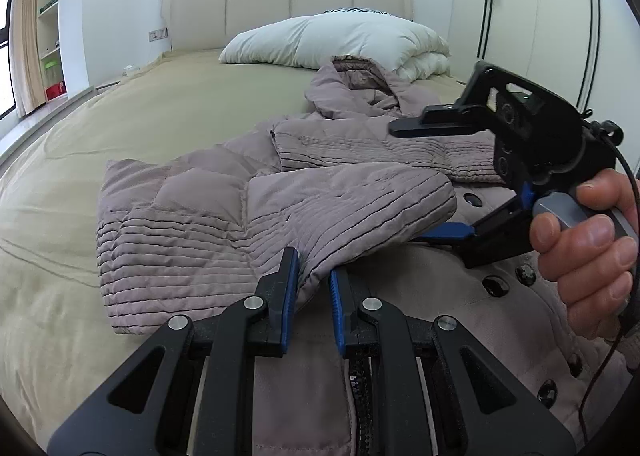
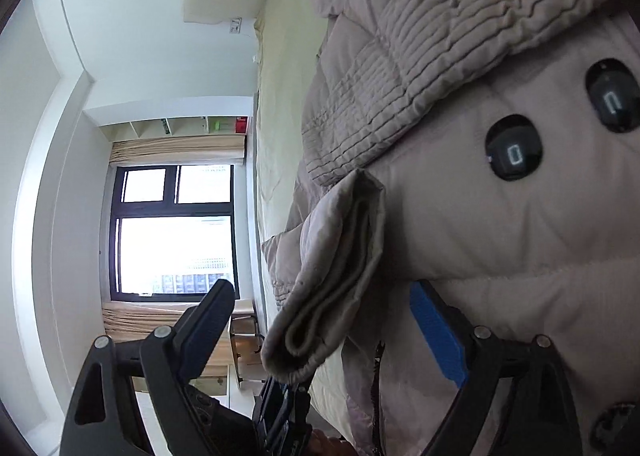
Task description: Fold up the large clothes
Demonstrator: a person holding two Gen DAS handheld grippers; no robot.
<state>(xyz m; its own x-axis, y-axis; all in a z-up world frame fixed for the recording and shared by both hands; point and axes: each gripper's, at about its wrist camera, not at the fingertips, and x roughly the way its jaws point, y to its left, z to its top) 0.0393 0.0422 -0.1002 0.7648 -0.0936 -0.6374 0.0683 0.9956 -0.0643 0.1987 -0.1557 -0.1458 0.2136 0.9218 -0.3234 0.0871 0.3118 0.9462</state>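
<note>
Partly hidden sleeve cuff [image 2: 316,320], coat [image 1: 224,216] cropped

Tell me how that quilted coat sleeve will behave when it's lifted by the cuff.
The sleeve is puffy and creased, so it will probably droop rather than hold shape. Its padded look suggests it is light for its bulk. The smooth shell may slip unless the left gripper pinches the cuff firmly.

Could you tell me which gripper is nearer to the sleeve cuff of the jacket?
Left. The left gripper pinches the sleeve cuff; the right gripper stands open beside the sleeve.
</note>
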